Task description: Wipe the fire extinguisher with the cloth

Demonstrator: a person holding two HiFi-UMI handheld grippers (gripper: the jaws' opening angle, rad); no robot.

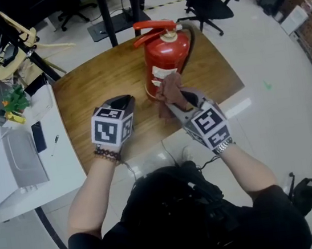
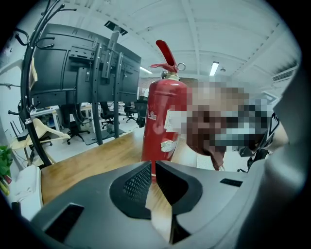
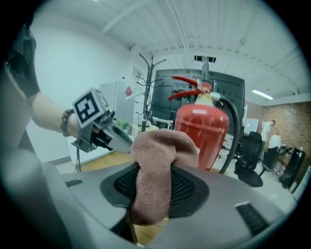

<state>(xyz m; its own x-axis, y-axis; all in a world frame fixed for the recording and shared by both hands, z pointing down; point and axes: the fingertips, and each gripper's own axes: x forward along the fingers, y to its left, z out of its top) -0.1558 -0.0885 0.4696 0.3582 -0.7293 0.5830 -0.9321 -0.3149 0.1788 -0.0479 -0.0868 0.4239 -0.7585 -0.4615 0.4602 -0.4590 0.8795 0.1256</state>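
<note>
A red fire extinguisher (image 1: 164, 59) stands upright on the wooden table (image 1: 93, 86), with a black hose (image 1: 189, 41) on its right side. My right gripper (image 1: 174, 96) is shut on a brown cloth (image 1: 169, 90), which bunches out past the jaws and sits against the lower front of the cylinder. In the right gripper view the cloth (image 3: 158, 168) fills the jaws, with the fire extinguisher (image 3: 201, 136) just behind it. My left gripper (image 1: 123, 102) hovers over the table to the left of the fire extinguisher (image 2: 164, 121), jaws shut on nothing.
A white side table (image 1: 26, 162) with a phone and small items adjoins the wooden table on the left. A coat stand (image 1: 14, 40) rises behind it. Office chairs (image 1: 208, 1) stand on the floor beyond the table. The table's near edge lies just below my grippers.
</note>
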